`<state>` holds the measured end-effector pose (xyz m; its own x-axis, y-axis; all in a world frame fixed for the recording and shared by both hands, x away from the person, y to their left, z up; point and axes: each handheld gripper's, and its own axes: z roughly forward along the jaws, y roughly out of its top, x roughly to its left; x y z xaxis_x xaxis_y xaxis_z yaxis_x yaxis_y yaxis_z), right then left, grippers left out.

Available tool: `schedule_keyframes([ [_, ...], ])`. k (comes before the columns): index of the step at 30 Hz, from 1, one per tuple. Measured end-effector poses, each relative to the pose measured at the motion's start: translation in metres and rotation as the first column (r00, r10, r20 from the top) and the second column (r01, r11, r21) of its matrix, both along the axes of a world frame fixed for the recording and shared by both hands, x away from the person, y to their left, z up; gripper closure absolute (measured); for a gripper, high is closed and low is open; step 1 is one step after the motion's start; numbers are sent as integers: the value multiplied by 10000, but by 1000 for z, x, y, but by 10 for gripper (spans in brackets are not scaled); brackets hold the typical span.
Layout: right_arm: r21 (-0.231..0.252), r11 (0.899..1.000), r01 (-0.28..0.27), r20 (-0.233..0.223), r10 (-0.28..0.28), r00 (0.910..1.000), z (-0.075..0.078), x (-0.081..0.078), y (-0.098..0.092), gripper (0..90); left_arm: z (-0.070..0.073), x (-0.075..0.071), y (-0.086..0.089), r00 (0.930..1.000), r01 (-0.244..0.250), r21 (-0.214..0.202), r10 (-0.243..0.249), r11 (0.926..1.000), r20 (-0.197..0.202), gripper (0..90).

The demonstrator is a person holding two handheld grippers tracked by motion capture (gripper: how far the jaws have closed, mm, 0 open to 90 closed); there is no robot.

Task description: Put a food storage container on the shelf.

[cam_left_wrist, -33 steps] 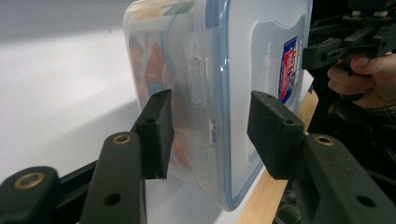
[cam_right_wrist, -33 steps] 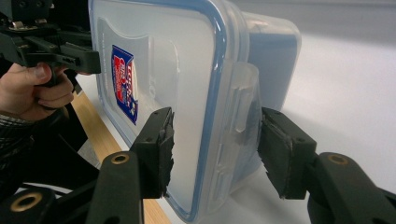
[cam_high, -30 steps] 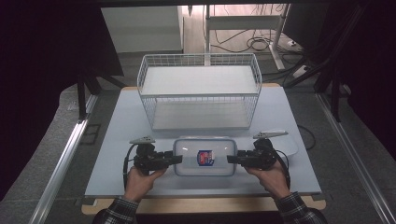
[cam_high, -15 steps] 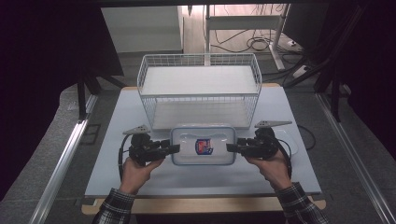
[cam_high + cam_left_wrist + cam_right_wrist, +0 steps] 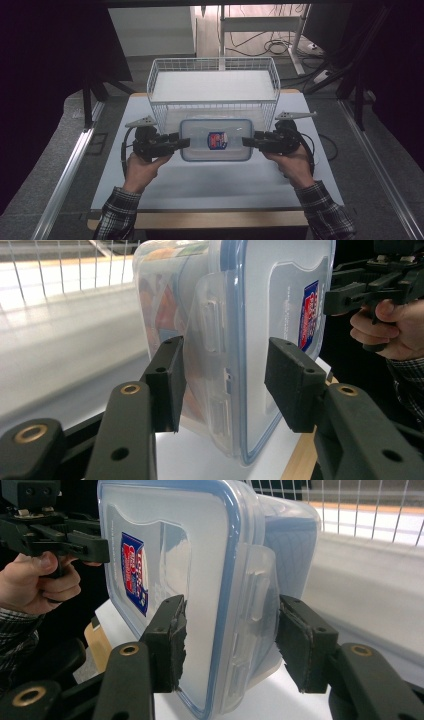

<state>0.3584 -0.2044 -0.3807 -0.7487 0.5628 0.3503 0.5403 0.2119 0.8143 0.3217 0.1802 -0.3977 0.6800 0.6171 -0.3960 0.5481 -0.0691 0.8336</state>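
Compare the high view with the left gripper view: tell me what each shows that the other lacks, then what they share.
High view alone: the whole wire basket behind the table, and both forearms. Left gripper view alone: the container's side latch flap between the left gripper pads, and coloured contents through the wall. Shared: the blue-rimmed plastic container, its lid label, and the right gripper at the far end.

Both grippers (image 5: 182, 143) (image 5: 248, 141) hold the lidded container (image 5: 216, 140).
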Motion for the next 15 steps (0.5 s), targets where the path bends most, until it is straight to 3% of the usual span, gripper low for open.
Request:
schedule_keyframes([
  [15, 303, 9994, 161, 253, -169, 9995, 31, 25, 2, 480, 32, 28, 2, 9997, -32, -35, 33, 10000, 260, 515],
])
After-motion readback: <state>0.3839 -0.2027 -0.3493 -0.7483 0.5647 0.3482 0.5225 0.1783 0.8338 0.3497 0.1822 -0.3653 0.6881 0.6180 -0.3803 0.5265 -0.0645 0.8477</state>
